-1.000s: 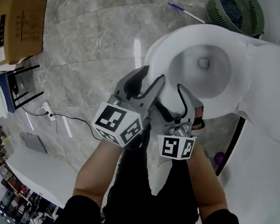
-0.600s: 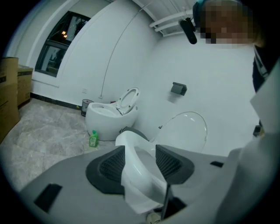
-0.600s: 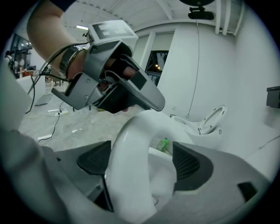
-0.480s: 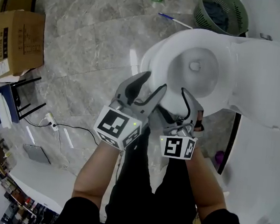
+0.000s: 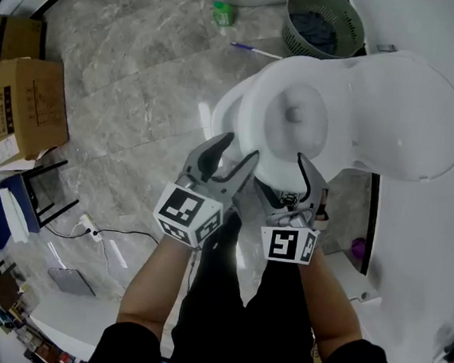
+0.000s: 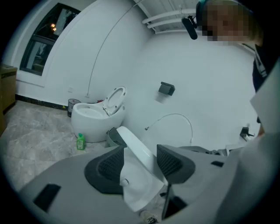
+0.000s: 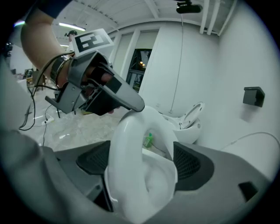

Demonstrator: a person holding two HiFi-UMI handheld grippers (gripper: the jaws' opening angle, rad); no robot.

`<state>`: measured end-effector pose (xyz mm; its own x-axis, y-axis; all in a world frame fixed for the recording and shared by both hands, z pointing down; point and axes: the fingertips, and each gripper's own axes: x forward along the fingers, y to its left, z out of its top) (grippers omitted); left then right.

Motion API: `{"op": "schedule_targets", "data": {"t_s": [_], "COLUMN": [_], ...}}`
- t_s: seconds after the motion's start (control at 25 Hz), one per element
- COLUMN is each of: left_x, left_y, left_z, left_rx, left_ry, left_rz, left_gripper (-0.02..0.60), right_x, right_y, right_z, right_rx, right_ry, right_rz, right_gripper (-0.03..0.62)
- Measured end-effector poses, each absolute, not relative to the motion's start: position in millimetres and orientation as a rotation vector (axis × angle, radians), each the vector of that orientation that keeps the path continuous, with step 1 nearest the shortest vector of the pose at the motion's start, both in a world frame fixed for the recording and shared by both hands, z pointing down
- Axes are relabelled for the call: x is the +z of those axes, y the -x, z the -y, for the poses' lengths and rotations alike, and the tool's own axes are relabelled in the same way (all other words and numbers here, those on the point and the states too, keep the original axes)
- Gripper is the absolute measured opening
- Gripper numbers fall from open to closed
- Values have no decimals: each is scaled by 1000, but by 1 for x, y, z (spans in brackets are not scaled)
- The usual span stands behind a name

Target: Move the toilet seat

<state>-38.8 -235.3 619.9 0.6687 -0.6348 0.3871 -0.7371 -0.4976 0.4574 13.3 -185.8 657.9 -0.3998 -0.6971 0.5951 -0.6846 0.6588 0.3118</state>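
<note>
At the far left a cardboard box (image 5: 22,109) sits on the grey marble floor (image 5: 141,81). Farther along, a green bottle (image 5: 220,12) stands near the top of the head view.

Next come the left tongs (image 6: 141,162). Their jaws have just been opening, yet the thin rim of the toilet seat (image 6: 136,151) runs slantwise between the pads. It seems to touch both, though the close view makes that hard to be sure of. The seat is white, raised off the bowl (image 5: 293,115) and tilted up on edge, its front end toward the person.

Just beside them, the right tongs (image 7: 142,162) are clamped on a wider part of the same ring, which fills the gap from pad to pad. The green bottle shows through the ring's opening.

A green basket (image 5: 324,22) sits on the floor beyond the bowl. At the right the lid (image 5: 410,106) stands raised.
</note>
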Motion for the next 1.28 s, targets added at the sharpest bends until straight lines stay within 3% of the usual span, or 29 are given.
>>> {"op": "schedule_targets", "data": {"t_s": [0.16, 0.84, 1.28], "left_x": [597, 496, 465], "left_y": [6, -142, -257], "left_z": [240, 267, 292], "left_rx": [241, 177, 270], "left_ry": [-2352, -2527, -2599], "left_rz": [978, 769, 728], "left_gripper": [213, 230, 241], "right_x": [633, 531, 497], "right_y": [-41, -181, -292], "right_z": [189, 209, 235], "right_rx": [-8, -36, -16], "right_ry": [-1176, -1559, -1643], "right_rz": [2121, 1982, 1922], "right_gripper": [482, 495, 549]}}
